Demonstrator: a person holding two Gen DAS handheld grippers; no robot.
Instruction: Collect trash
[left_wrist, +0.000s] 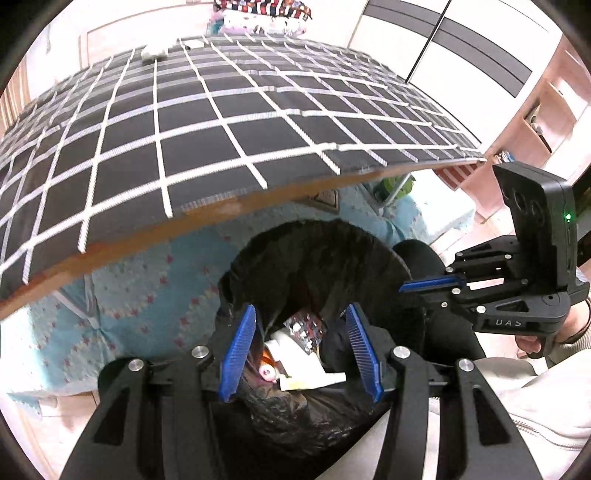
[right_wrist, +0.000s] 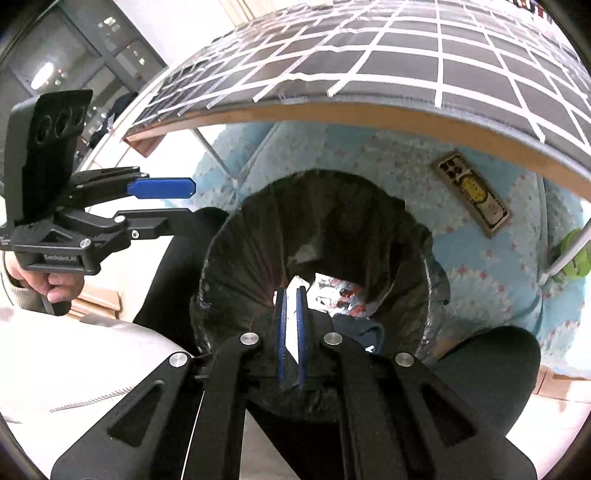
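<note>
A bin lined with a black bag (left_wrist: 317, 254) (right_wrist: 321, 221) stands on the floor below the table edge. Trash lies inside it: white paper, a printed wrapper (left_wrist: 304, 328) and a small tube (left_wrist: 267, 371). My left gripper (left_wrist: 301, 350) is open and empty right above the bin's mouth. My right gripper (right_wrist: 291, 317) is shut on a thin white scrap of paper (right_wrist: 291, 332) and holds it over the bin. Each gripper shows in the other's view, the right one (left_wrist: 428, 284) and the left one (right_wrist: 162, 188), at the bin's sides.
A table with a black and white checked cloth (left_wrist: 221, 122) (right_wrist: 443, 62) overhangs the bin. A light blue patterned cushion (left_wrist: 140, 295) lies beneath it, with a flat printed card (right_wrist: 471, 192) and a green object (right_wrist: 574, 254). My black-trousered legs flank the bin.
</note>
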